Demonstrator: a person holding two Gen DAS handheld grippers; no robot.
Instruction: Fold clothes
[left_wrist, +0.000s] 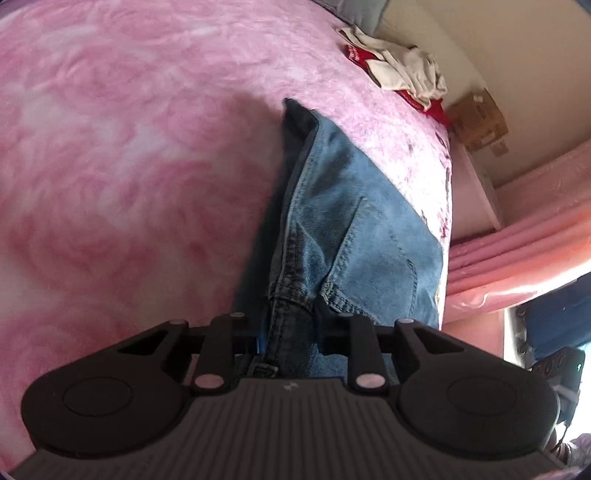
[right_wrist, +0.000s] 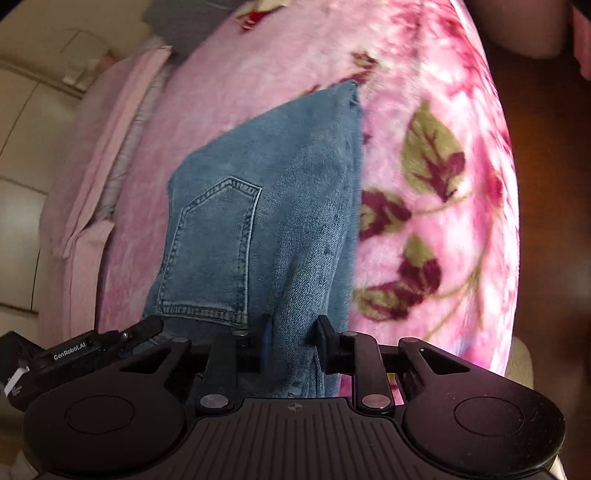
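blue faded denim jeans (left_wrist: 354, 221) with darker seams, pink mottled fuzzy blanket (left_wrist: 129, 147) with dark red flowers and olive leaves on its border, black grippers (right_wrist: 291, 339), cream and red clothes pile (left_wrist: 402, 74), brown cardboard box (left_wrist: 478, 120).

Left gripper (left_wrist: 286, 334): matte black, ribbed grey-black base plate, 2 round side housings, 4 linkage arms with silver rivets, blue pad on one finger. Right gripper (right_wrist: 291, 341): same build. White "GenRobot.AI" lettering visible in right wrist view.

Low in each frame, the black two-finger left gripper (left_wrist: 286, 328) and right gripper (right_wrist: 293, 339) are both clamped on folded blue denim jeans (left_wrist: 332, 221).
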